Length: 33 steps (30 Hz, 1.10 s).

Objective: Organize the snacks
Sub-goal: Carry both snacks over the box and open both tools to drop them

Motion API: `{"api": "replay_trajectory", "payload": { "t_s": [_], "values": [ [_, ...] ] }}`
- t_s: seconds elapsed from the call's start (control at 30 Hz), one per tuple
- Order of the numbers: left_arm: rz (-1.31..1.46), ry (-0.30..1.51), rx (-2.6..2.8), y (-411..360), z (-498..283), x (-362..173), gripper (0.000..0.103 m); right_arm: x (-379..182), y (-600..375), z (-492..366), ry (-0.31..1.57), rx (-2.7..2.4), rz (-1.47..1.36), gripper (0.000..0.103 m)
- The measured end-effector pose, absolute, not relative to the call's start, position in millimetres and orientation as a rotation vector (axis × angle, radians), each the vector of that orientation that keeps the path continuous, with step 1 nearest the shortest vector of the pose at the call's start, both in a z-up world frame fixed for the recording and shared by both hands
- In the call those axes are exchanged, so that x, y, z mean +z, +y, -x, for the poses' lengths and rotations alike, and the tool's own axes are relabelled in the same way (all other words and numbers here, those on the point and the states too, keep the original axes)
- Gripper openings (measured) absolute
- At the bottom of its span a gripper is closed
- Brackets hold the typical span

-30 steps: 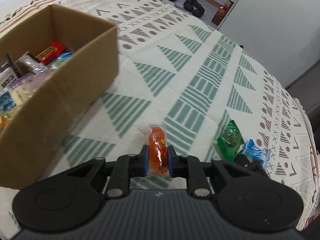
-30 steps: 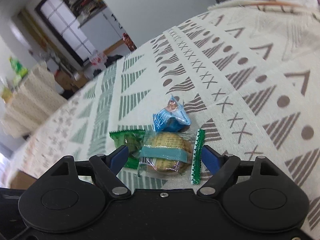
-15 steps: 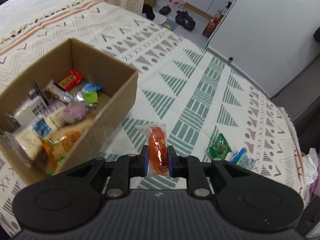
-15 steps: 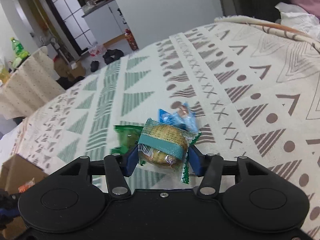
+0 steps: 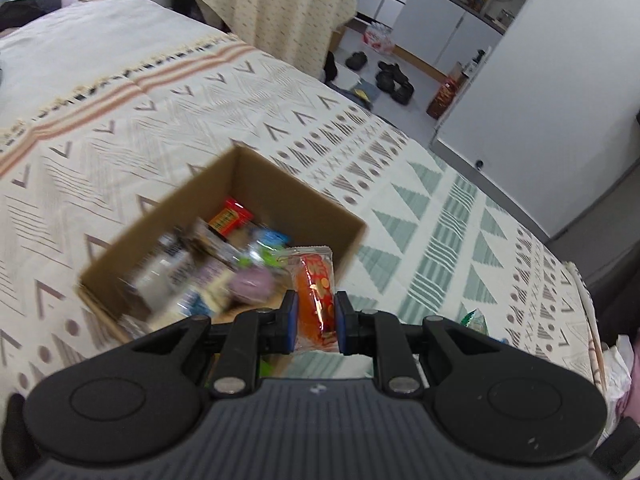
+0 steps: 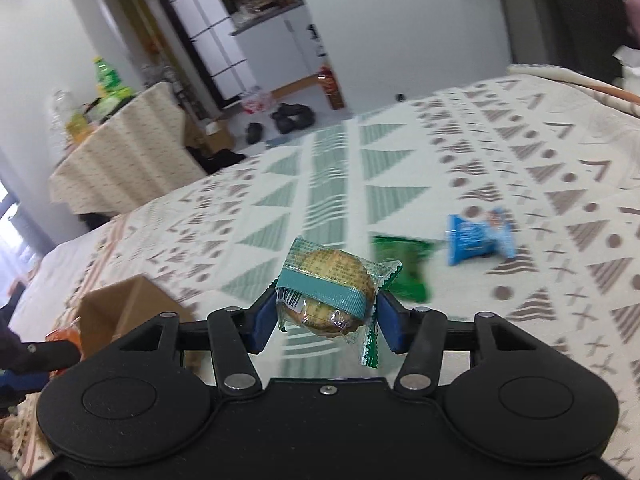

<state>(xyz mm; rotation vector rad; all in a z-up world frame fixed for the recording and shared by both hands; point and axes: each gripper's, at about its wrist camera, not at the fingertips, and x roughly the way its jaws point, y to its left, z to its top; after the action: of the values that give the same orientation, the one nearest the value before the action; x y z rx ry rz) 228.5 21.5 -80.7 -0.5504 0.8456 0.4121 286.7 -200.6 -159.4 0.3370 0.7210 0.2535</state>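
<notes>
My left gripper [image 5: 316,320] is shut on an orange snack packet [image 5: 316,288], held above the near right corner of an open cardboard box [image 5: 288,188] that holds several wrapped snacks. My right gripper [image 6: 326,320] is shut on a wrapped round biscuit with a teal band [image 6: 328,288], lifted off the patterned bedspread [image 6: 360,184]. Behind it a green packet [image 6: 404,264] and a blue packet [image 6: 478,238] lie on the cloth. The box [image 6: 124,308] shows at the lower left of the right wrist view, with the orange packet [image 6: 64,336] at its edge.
The bedspread [image 5: 160,120] drops off at its far edge toward a floor with shoes [image 5: 394,80] and a white cabinet [image 5: 560,100]. A cloth-draped table [image 6: 120,160] with bottles stands beyond the bed. A green packet [image 5: 474,318] peeks past my left gripper's right finger.
Both grippers rose. The left one carried the orange packet leftward to above the box. The right one closed on the biscuit and lifted it off the cloth, away from the green and blue packets.
</notes>
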Motion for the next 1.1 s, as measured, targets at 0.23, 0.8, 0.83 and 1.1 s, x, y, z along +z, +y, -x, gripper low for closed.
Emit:
{"api": "replay_trajectory", "payload": {
  "t_s": [0.23,0.8,0.83,1.1],
  "values": [
    [0.543,0.83,0.463,57.9,-214.5,-76.4,0.018,-143.6,-168.9,-275.4,0.676,0.374,-0.352,0.052],
    [0.566,0.851,0.449,106.6,-224.5,-92.1,0.018,-133.8,-132.4,-267.2,0.615,0.545,-0.402,0.052],
    [0.57,0.847,0.435,107.3,-226.6,-93.2,0.019,-134.0,-128.3,-266.5,0.616,0.552,-0.396,0.052],
    [0.574,0.843,0.415,114.0,-231.2,-94.4,0.044,-135.9,-98.8,-263.6,0.618,0.605,-0.352,0.052]
  ]
}}
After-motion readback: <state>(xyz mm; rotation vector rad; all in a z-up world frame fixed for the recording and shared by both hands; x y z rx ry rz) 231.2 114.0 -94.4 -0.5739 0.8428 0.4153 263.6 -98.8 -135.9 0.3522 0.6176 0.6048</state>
